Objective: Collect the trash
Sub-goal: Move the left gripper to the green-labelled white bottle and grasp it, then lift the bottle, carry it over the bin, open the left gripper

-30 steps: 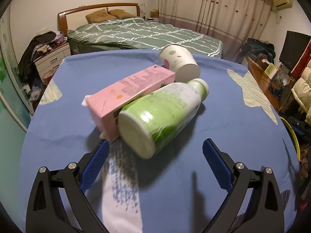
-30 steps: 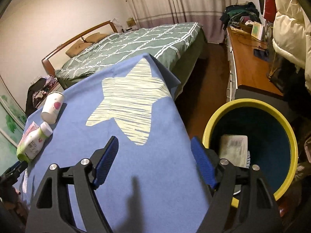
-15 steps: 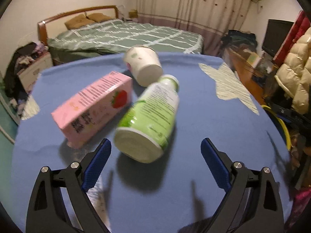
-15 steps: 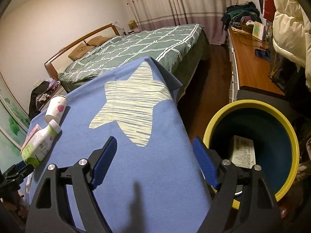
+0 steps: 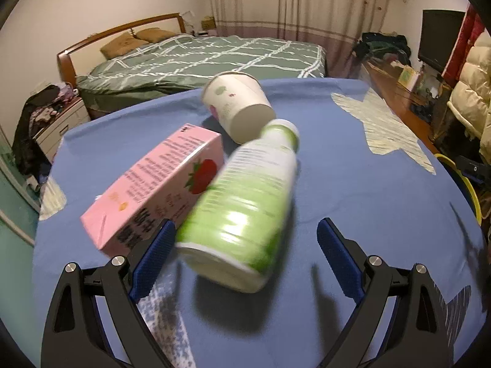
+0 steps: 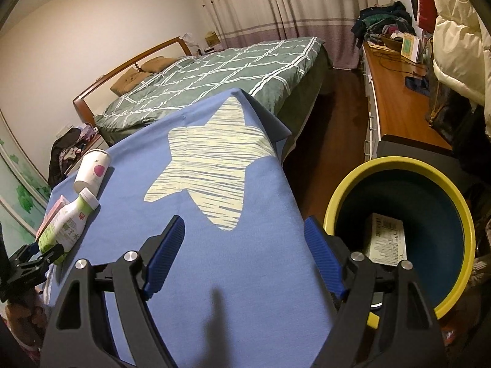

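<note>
A green-and-white bottle (image 5: 245,202) lies on the blue tablecloth (image 5: 353,184) with its base toward me, between the jaws of my left gripper (image 5: 247,225). Those jaws are closing; the left pad (image 5: 159,242) is right beside the bottle's base and the right pad stands apart from it. A pink strawberry carton (image 5: 159,190) lies against the bottle's left side. Behind them a paper cup (image 5: 239,104) lies on its side. My right gripper (image 6: 245,233) hangs open and empty over the table's near right edge, beside a yellow-rimmed bin (image 6: 396,165) that holds a flat box (image 6: 386,242).
A bed (image 6: 214,73) with a green checked cover stands beyond the table. A wooden desk (image 6: 396,98) with clutter runs along the right wall, with a white padded jacket (image 6: 457,40) above it. The cloth's corner (image 6: 276,125) hangs off the table's far right edge.
My left gripper has moved in on the bottle and rolled, so the bottle's base now sits between its narrower jaws. The right gripper has stayed where it was.
</note>
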Demonstrator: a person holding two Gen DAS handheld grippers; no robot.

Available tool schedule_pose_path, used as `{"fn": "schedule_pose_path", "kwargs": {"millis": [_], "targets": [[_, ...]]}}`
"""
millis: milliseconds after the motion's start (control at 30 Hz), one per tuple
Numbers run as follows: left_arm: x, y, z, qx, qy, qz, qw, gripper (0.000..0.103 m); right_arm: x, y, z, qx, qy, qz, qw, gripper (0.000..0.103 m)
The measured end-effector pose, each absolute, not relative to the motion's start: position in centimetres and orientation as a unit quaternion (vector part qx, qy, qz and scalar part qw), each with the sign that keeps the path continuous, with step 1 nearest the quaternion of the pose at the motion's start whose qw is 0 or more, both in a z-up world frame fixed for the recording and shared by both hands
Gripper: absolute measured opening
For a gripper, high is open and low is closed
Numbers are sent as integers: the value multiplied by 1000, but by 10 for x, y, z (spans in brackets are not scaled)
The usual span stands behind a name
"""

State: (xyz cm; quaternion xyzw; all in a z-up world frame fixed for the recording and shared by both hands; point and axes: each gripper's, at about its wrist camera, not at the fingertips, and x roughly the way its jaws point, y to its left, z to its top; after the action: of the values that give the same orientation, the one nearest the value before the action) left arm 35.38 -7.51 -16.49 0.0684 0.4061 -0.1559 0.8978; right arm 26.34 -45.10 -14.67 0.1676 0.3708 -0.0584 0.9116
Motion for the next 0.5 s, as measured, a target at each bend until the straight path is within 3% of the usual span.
{"fn": "schedule_pose_path", "kwargs": {"millis": [67, 167, 500], "targets": [[358, -77, -168, 66, 412, -161, 895, 80, 263, -450, -147, 167, 371, -58, 911, 76], [359, -77, -170, 58, 414, -172, 892, 60, 263, -450, -147, 167, 372, -55, 912, 76], [325, -79, -129, 61, 361, -181, 913, 53, 264, -449, -148, 169, 373, -49, 911, 76]]}}
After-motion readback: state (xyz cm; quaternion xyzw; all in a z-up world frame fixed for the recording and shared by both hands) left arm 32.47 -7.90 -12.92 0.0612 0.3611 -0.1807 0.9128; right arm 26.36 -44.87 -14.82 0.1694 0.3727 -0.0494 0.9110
